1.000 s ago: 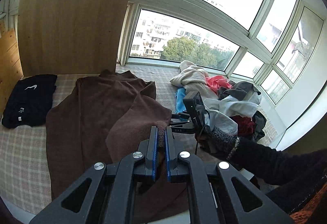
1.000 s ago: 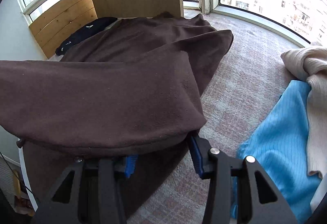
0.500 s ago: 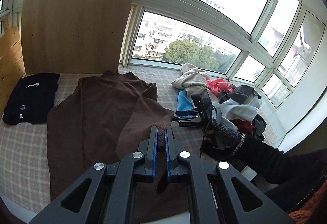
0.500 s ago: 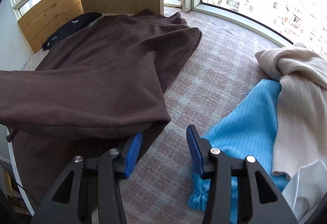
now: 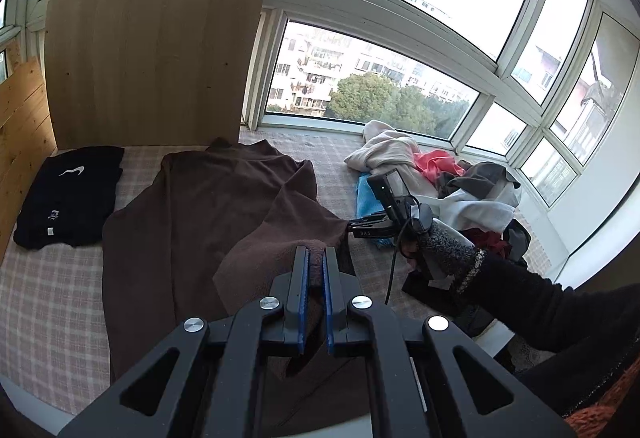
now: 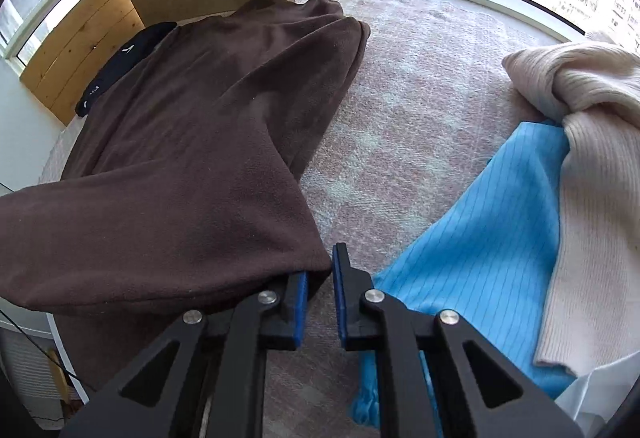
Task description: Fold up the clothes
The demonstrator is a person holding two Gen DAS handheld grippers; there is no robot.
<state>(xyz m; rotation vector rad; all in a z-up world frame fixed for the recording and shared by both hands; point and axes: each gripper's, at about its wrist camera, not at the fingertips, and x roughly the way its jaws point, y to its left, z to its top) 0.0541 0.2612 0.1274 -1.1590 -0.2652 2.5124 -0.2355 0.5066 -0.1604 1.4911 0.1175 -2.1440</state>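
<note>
Left wrist view: left claw [image 5: 314,270] clamped tight on a fold of the brown garment [image 5: 208,206], spread across the checked mat [image 5: 48,278] toward 11 o'clock. Right claw [image 6: 320,278] narrow, brown hem lying in the gap against its left finger; blue cloth [image 6: 480,222] at 2 o'clock.

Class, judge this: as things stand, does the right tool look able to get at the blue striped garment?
Probably yes. The right tool sits just beside the blue striped garment, whose near part lies bare on the mat; only its far edge is under the cream sweater. The brown garment lies on the other side.
</note>
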